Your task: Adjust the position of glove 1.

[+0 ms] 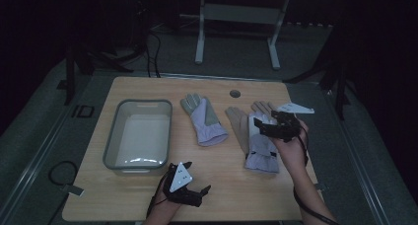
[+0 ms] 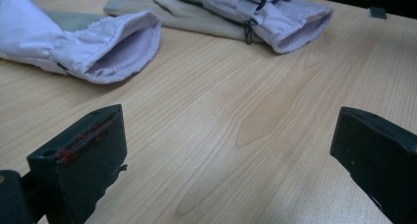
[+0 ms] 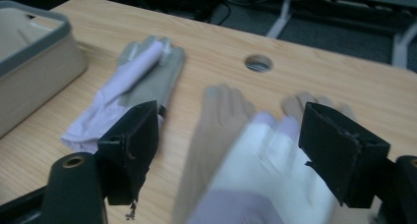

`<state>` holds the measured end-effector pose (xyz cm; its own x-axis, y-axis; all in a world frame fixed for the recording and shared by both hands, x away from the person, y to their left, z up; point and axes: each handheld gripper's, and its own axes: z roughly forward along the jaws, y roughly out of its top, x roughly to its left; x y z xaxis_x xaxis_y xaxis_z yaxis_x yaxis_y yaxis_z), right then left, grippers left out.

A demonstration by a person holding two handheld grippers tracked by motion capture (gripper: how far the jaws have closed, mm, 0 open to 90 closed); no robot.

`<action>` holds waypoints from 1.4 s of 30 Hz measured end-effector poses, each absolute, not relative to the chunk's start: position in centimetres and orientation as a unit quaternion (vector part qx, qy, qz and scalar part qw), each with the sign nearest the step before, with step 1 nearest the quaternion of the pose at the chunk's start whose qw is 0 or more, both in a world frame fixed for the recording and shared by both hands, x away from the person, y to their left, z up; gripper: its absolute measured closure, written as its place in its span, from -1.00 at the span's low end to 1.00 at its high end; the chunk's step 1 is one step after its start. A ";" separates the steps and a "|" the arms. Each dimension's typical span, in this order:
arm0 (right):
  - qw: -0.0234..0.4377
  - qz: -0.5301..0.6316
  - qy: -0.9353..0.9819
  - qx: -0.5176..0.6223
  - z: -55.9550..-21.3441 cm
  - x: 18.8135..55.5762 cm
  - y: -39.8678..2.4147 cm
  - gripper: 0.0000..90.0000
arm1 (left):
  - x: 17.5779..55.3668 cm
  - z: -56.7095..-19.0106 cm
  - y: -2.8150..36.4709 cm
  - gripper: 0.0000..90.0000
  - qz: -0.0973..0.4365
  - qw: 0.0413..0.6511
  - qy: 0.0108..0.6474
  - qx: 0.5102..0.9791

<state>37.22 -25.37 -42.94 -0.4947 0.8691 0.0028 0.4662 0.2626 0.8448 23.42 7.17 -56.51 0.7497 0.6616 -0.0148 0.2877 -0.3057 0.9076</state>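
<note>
My right gripper (image 1: 268,125) hangs over the right glove (image 1: 260,146), jaws wide with nothing gripped; the glove lies flat just beneath. I'd lower squarely and pinch one fabric layer near the cuff. The left gripper (image 1: 199,194) rests wide apart.

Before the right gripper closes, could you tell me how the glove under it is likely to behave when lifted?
The right glove lies flat with a soft, open cuff, so it will probably droop from wherever the right gripper pinches it. It looks like thin fabric, likely light. On the smooth table it may slide or bunch if pushed.
</note>
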 end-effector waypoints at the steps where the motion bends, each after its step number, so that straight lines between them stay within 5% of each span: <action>1: 0.237 0.413 0.765 0.434 -42.9 37.8 -24.1 -0.47 | 23.4 -56.5 7.2 -0.99 0.185 0.507 0.303 0.786; 20: 0.184 0.384 0.816 0.391 -44.7 42.8 -15.2 -0.28 | 23.4 -56.5 7.3 -0.99 0.183 0.511 0.298 0.785; 30: 0.142 0.361 0.827 0.406 -47.2 45.4 -11.9 0.02 | 23.4 -56.5 7.4 -0.99 0.180 0.512 0.298 0.785; 42: 0.143 0.304 0.860 0.384 -51.1 47.7 -9.3 0.20 | 23.5 -56.5 7.5 -0.99 0.174 0.515 0.301 0.784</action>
